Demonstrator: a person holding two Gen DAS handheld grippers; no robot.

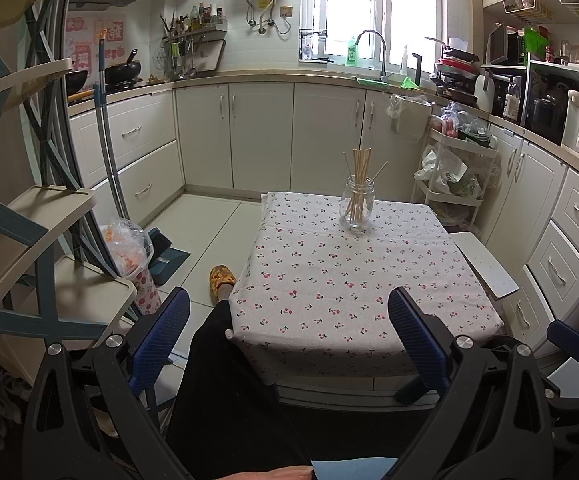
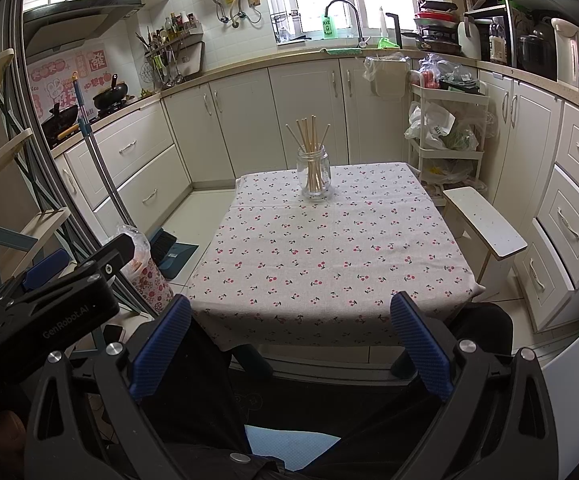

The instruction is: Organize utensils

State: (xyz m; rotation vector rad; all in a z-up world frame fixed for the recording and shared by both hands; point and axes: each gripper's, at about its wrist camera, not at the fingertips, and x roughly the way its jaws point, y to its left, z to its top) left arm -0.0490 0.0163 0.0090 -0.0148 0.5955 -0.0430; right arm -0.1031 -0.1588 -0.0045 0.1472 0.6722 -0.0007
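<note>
Left wrist view: left tongs [image 1: 289, 320] at the bottom of the frame, blue pads wide apart, holding nothing. Just past them, a desk [image 1: 429, 304] under a cloth with little red cherries, filling the middle. Near the far edge of the desk, right of the middle of the frame, a clear glass jar [image 1: 356, 210] standing upright. Inside it, a bunch of wooden chopsticks [image 1: 360, 168], tops fanned out above the rim. Well apart from the tongs. To the right of the desk, a small white stool [image 1: 487, 266]. Lower left of the desk, a yellow slipper [image 1: 222, 277] on the floor. Far left, a broom [image 1: 109, 152] leaning on the drawers. At the lower right edge, part of the right tongs [image 1: 571, 340].

Right wrist view: right tongs [image 2: 289, 320] at the bottom, blue pads wide apart, empty too. Same cherry desk [image 2: 369, 272] ahead. Jar [image 2: 314, 178] at the far end, a little left of the middle of the frame, with the chopsticks [image 2: 311, 140] standing in it. White stool [image 2: 485, 220] on the right. Sink tap [image 2: 345, 12] up top by the window. Other tongs [image 2: 61, 280] at the left edge, too side-on to tell apart or together from here.
</note>
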